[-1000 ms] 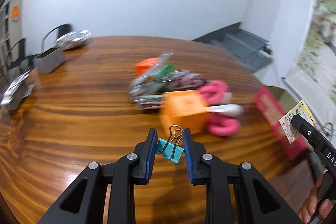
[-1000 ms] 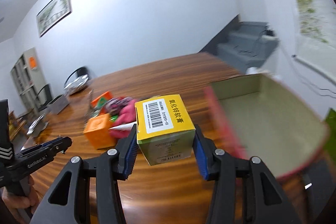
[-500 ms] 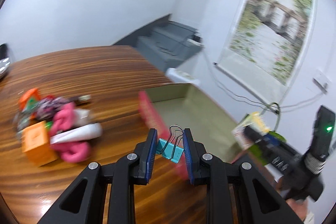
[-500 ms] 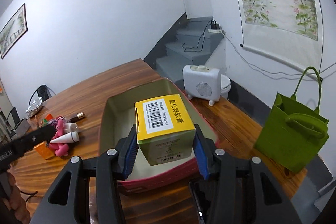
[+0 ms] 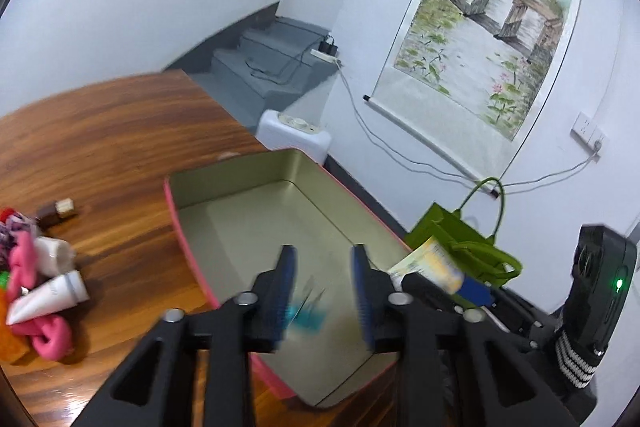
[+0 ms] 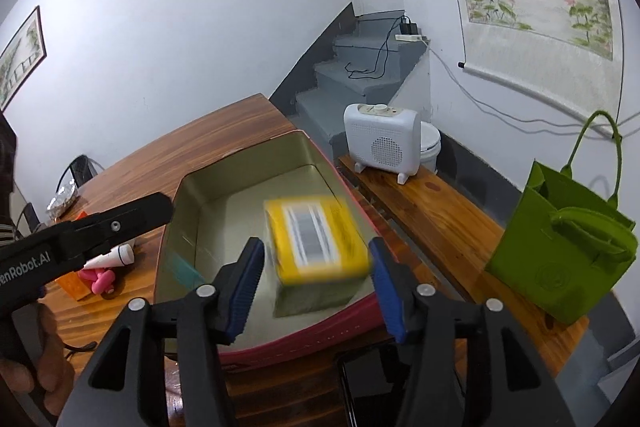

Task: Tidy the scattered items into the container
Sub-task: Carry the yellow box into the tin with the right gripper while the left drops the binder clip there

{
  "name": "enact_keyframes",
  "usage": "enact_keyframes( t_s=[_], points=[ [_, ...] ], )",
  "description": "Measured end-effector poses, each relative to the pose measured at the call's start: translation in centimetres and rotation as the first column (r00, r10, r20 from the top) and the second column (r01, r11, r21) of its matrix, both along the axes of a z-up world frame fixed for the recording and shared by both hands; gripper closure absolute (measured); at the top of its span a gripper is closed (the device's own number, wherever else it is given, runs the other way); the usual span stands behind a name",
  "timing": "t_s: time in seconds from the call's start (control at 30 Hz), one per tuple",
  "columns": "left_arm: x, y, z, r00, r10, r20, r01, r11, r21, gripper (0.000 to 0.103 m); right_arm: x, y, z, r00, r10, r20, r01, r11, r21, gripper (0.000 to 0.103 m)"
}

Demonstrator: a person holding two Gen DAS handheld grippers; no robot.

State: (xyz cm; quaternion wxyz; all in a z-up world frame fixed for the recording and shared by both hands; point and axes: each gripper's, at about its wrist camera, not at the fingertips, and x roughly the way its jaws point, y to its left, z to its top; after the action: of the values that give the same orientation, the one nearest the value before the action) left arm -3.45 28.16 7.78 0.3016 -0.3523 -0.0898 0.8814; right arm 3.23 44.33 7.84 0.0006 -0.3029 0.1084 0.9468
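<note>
Your left gripper has just been opening, and the blurred teal binder clip sits loose between its jaws. Your right gripper has also just been opening; the yellow cardboard box lies free ahead of it inside the pink-rimmed metal tin.

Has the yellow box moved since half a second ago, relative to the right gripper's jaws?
Yes. The yellow box has dropped away from the just-opened right gripper, down into the tin.

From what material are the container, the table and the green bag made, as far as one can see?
Container: probably tin-plated metal; the pale gold inside has a dull sheen, the corners are rounded and pressed, and the outside is painted pink-red.
Table: wood or wood veneer, with strong dark grain and a glossy varnish.
Green bag: likely felt; it looks matte, thick and stiff, and stands upright by itself.
</note>
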Motion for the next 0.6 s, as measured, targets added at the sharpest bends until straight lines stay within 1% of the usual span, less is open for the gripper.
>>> enact_keyframes(
  t_s=[0.03,0.1,0.23,0.47,0.6],
  points=[
    [0.0,-0.4,0.0,1.000,0.021,-0.007,-0.021,1.000,0.018,0.013,0.1,0.1,0.0,1.000,-0.010,-0.001,0.010,1.000,0.002,0.036],
    [0.1,-1.0,0.2,0.999,0.036,-0.021,-0.035,0.999,0.032,0.013,0.2,0.5,0.0,1.000,-0.027,-0.007,0.027,1.000,-0.003,0.032],
    [0.2,-2.1,0.6,0.997,0.063,-0.042,-0.063,0.998,0.018,0.013,0.1,0.7,0.1,0.999,-0.042,-0.010,0.042,0.999,-0.033,0.032],
    [0.8,-6.2,0.3,0.983,0.170,-0.073,-0.173,0.984,-0.049,0.013,-0.1,-2.8,0.7,0.999,0.018,-0.042,-0.020,0.999,-0.040,0.031],
    [1.8,-9.8,0.2,0.965,0.243,-0.097,-0.251,0.965,-0.076,0.013,0.1,-5.9,1.1,0.996,0.071,-0.063,-0.073,0.997,-0.039,0.027]
  ],
)
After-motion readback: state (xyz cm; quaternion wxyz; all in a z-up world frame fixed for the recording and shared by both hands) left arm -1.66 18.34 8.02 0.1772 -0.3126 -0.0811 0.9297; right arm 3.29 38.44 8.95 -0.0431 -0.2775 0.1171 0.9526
